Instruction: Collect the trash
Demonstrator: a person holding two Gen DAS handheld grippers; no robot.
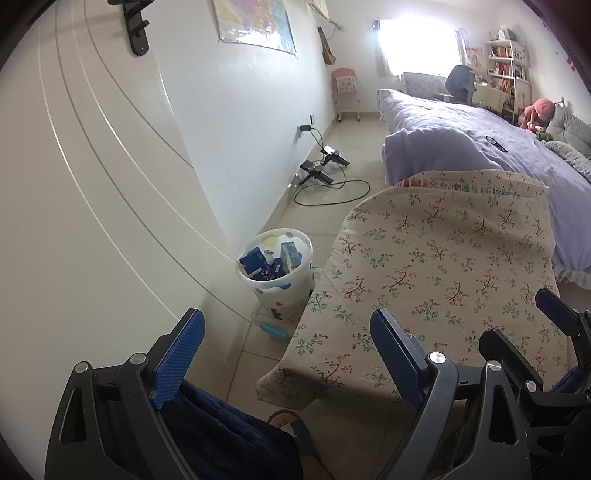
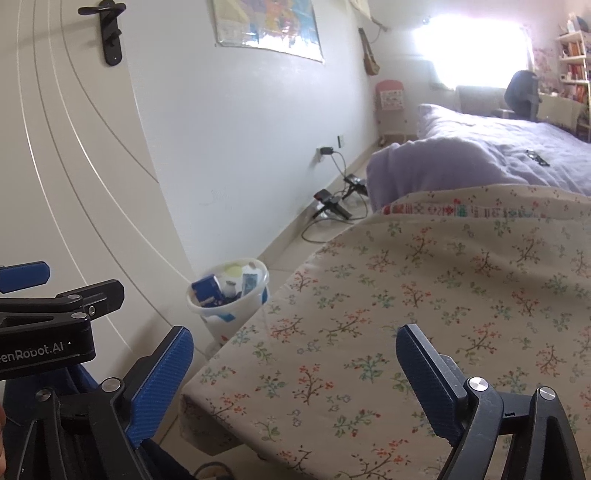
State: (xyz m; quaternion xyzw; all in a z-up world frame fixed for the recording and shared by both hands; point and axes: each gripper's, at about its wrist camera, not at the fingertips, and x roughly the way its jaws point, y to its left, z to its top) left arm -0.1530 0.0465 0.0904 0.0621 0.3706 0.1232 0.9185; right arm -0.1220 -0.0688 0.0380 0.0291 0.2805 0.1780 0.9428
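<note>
So the floral-covered table (image 2: 424,295) fills most of what's ahead of both grippers, and as far as I can see there's no trash left on top of it. The thing that matters sits past its far-left corner: the white bin (image 1: 275,273), on the floor between the table edge and the white door (image 1: 92,184). It's ahead and slightly left of the left gripper (image 1: 284,354), and ahead and well left of the right gripper (image 2: 295,387), so I'd say the left hand is nearer. The bin stands upright, mouth up, with blue cartons (image 1: 255,260) poking out.

Both grippers have their jaws wide apart with nothing between them.

View differences: the left camera shows the bin's base on a clear plastic thing with a teal bit (image 1: 271,330), plus a foot in a sandal (image 1: 295,432) below. The right camera hides that behind the table corner, but it shows the left gripper's side, and the door handle (image 2: 109,31) whole.
</note>
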